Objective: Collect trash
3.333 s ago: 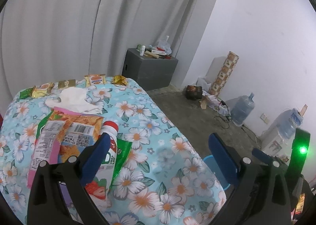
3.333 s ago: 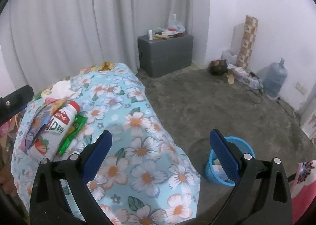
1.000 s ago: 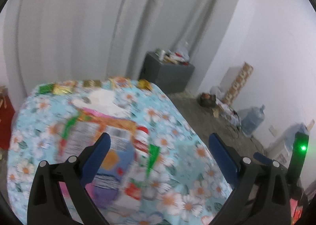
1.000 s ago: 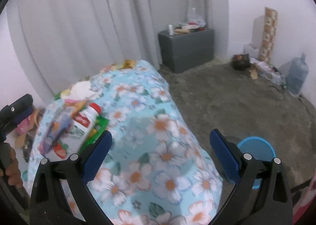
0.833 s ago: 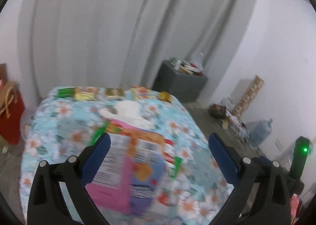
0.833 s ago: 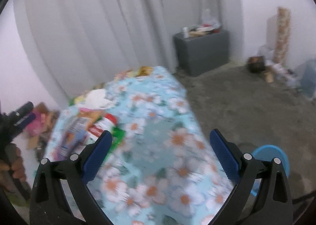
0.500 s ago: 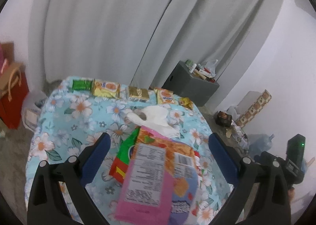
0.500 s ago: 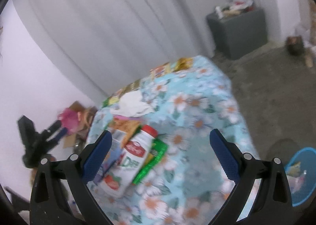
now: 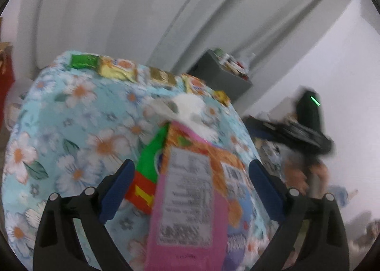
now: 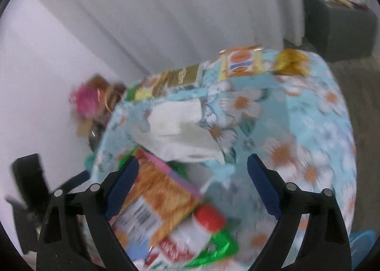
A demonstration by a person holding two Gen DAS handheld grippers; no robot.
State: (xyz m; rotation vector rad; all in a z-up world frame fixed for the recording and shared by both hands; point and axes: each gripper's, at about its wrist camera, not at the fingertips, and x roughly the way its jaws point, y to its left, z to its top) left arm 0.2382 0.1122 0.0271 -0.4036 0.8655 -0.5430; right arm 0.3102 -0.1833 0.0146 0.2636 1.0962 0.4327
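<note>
Trash heaped on a surface (image 9: 59, 109) under a blue flowered cloth (image 10: 315, 133), both views blurred. Pink-and-orange snack bag (image 9: 190, 199) lying face down, label side up, directly between the blue pads of the left gripper (image 9: 190, 190); jaws wide, touching nothing. Green wrapper (image 9: 152, 159) poking out from under the bag's left edge. Crumpled white tissue (image 9: 190, 109) just beyond the bag's far end. Row of small packets (image 9: 118, 69) lined along the far edge of the surface, green, yellow and gold. Right gripper (image 10: 190, 185) over the same heap from the other side; jaws wide, just lately narrowing a little, pads clear of everything. Between those pads, the snack bag again (image 10: 161, 190), with a red-capped white bottle (image 10: 197, 228) lying on its side at the near end, resting on a green wrapper (image 10: 218, 247). White tissue (image 10: 180, 128) beyond the pads, partly over the bag's far end. Dark grey cabinet (image 9: 218, 76) against the curtain (image 9: 118, 9) behind the surface. Blue bin rim (image 10: 361, 247) at the lower right edge of the right view, on the floor beside the surface. Person's hand (image 9: 299, 176) on the other gripper's handle at the right of the left view.
</note>
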